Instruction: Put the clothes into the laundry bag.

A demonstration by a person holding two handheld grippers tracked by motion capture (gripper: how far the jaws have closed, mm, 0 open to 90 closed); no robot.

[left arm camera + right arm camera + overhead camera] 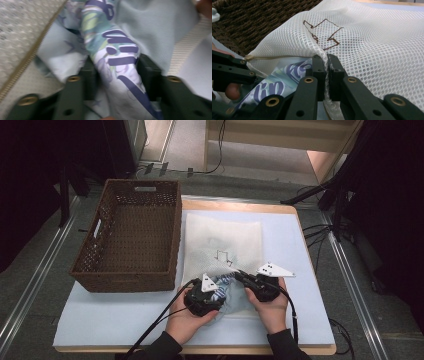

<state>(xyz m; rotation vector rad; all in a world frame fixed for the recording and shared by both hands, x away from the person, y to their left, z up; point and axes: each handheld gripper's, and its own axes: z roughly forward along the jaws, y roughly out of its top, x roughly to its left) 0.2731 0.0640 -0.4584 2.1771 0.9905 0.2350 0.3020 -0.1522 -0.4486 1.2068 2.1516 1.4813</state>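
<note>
A white mesh bag (225, 240) with a brown stitched mark lies flat on the pale blue mat, its zipped mouth toward the person. A light blue garment (226, 283) with purple lettering bunches at that mouth. My left gripper (216, 289) is shut on a printed fold of the garment (117, 50); the fold fills the gap between the jaws, and the bag's zipper edge (27, 60) runs beside it. My right gripper (327, 65) is shut on a pinch of the mesh bag (374, 50) at its opening. The garment (287, 75) shows under the raised mesh.
A brown wicker basket (175, 235) stands at the left of the mat, touching the bag's left side. The mat (295, 270) lies on a wooden table, with floor, cables and dark stands beyond. The left gripper's body (229, 72) sits close by in the right gripper view.
</note>
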